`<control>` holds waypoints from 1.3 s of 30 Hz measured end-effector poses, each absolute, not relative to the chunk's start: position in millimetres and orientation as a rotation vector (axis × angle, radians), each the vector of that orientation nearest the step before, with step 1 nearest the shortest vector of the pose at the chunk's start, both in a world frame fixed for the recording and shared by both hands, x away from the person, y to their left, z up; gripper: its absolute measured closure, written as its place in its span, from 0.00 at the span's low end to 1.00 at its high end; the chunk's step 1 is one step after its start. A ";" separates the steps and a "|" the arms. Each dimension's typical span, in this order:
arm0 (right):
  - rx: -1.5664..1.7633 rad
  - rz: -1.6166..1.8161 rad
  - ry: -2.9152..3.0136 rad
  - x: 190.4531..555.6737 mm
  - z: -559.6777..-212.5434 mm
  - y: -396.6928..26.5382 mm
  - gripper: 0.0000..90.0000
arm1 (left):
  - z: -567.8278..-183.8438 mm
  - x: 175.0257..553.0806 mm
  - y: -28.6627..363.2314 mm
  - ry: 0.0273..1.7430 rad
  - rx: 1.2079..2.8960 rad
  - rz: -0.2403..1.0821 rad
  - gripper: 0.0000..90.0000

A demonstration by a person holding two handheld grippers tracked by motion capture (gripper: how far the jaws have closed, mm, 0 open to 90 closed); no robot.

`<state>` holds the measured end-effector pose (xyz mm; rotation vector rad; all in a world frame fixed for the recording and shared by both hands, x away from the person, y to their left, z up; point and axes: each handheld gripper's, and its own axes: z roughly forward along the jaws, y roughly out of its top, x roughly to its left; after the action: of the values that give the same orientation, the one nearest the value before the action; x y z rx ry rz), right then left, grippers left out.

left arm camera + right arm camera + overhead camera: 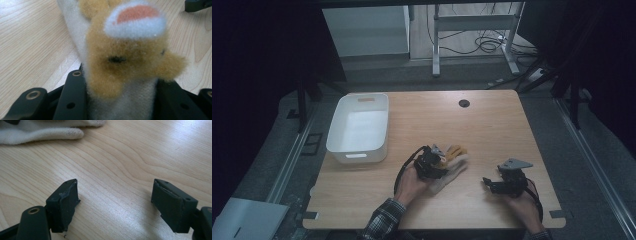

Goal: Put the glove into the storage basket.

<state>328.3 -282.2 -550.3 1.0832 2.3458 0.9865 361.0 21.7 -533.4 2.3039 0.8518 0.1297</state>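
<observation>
A wooden table (492,125) stood over a grey floor, a white bin (359,127) at its nine o'clock. Below centre, the left gripper (432,161) pinched a plush toy (451,161); the right gripper (492,184) hovered at five o'clock.

In the left gripper view, black jaws clamped the toy's (125,60) pale body.

In the right gripper view, jaws stood spread above bare wood, the toy (42,131) at eleven o'clock.
</observation>
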 end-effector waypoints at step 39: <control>1.074 0.983 2.349 329.3 -550.5 -281.9 0.23 | -446.6 395.6 149.4 1.172 2.124 0.354 0.70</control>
<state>329.3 -281.9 -550.5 1.0739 2.3487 0.9827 395.6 149.4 -446.6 2.1242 1.1721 0.3539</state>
